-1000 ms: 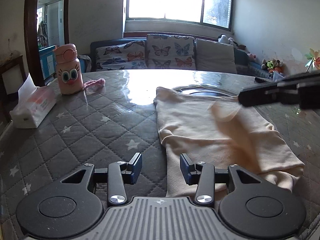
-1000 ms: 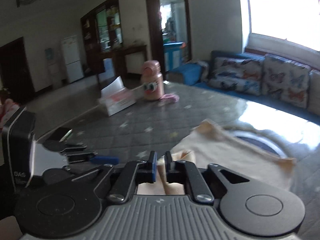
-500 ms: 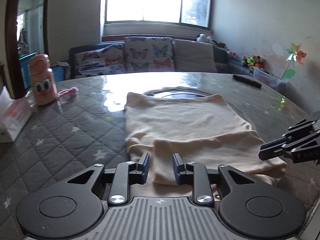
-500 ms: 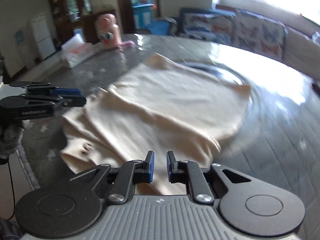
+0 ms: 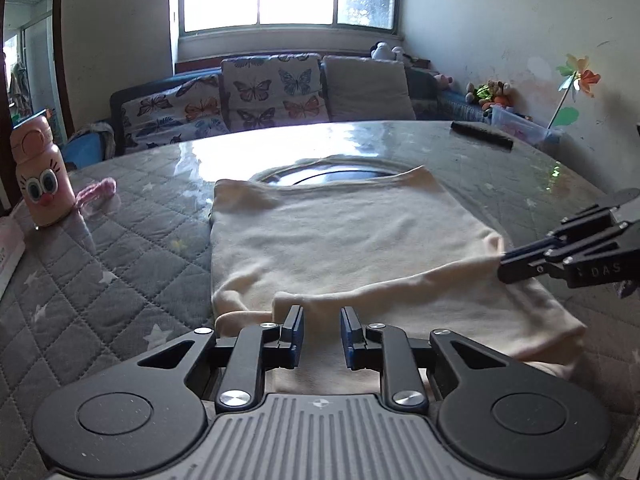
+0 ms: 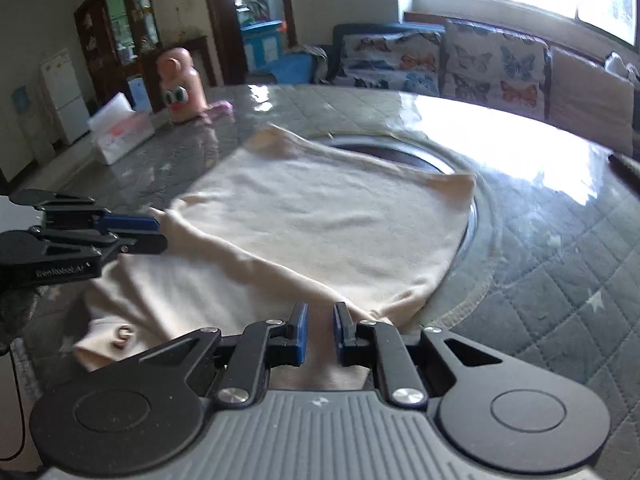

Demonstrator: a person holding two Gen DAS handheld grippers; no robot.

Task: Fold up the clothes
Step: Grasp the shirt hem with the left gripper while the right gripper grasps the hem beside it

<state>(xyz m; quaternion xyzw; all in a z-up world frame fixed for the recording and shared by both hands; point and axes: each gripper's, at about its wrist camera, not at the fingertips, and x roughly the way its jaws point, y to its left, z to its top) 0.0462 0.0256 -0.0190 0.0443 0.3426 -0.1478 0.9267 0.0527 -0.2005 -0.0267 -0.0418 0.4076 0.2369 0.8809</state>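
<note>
- The left gripper [image 5: 320, 332] hangs low over the table's near edge, its pads a narrow gap apart with a cream fold of the garment [image 5: 340, 248] between them; it looks clenched on that fold, though the cloth at the pads is partly hidden.
- The right gripper [image 6: 318, 330] is nearly closed, and the same raised fold runs into its tips, so it seems to be grasping the hem at the other end.
- Risk: the cloth is thin and soft. If either grip holds only the top layer, that layer may slip out or peel apart as the fold is carried, and the lower layer will lag and bunch.
- Risk: the fold is stretched between the two grippers. Uneven pulling would skew the edge and leave a crooked crease.
- The garment lies flat across the table middle, its near hem at the near edge, its far edge over the dark round inset [image 5: 332, 172].
- Risk: a far corner dragged over the inset's rim could snag or wrinkle.
- Left of the garment the quilted table [image 5: 120, 272] is bare; to the right is also open room.
- At the far left edge stand a pink bottle [image 5: 42, 176] and tissue pack [image 6: 120, 136], well apart from the cloth.
</note>
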